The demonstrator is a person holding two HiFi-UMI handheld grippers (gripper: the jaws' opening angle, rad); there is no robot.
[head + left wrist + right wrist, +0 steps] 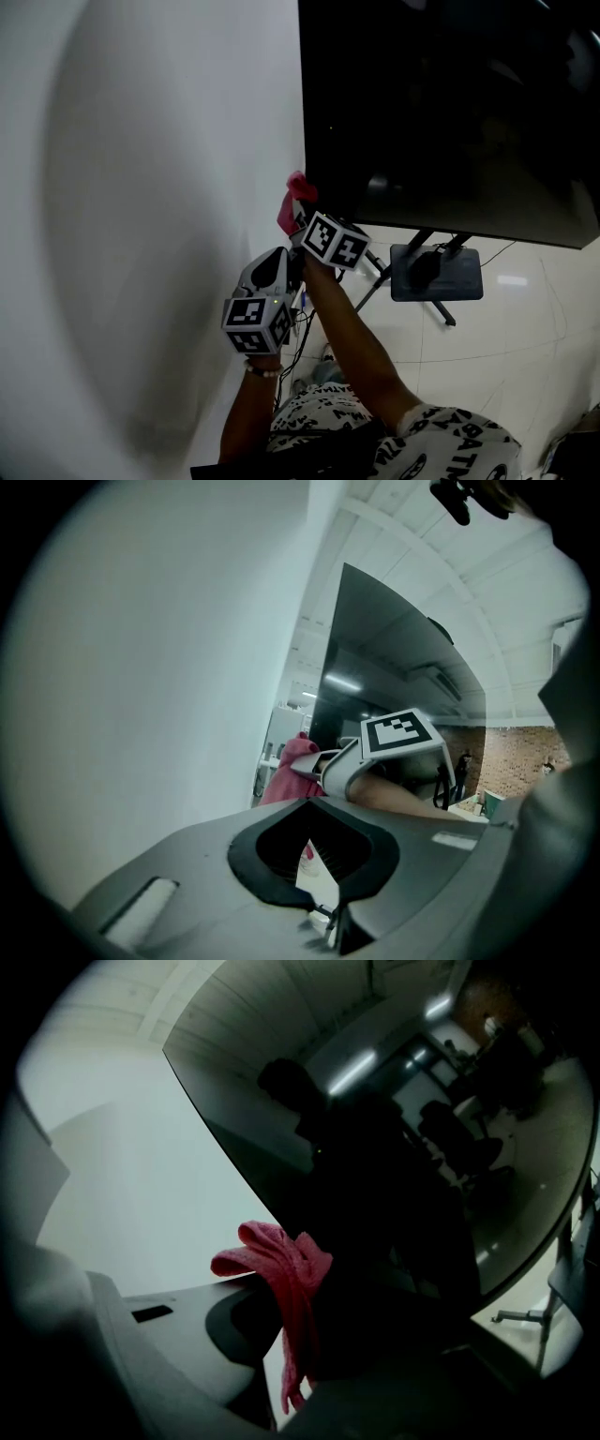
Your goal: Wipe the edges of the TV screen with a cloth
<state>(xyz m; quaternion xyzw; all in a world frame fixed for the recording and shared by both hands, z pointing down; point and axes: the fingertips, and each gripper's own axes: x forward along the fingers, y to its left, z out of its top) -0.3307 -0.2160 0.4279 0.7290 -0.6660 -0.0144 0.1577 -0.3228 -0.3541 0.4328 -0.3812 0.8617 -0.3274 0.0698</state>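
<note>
One pink cloth clamped in right gripper jaws against TV screen corner; left gripper jaws together, empty

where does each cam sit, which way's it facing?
Head view: on the person's head, facing down past the TV screen corner; shows both forearms, left claw, right claw.
Left gripper view: on left claw, facing up the wall and screen edge; own shut jaws plus right claw's marker cube.
Right gripper view: on right claw, facing the screen; own jaws clamping the cloth.
Shared: all see cloth and screen.
</note>
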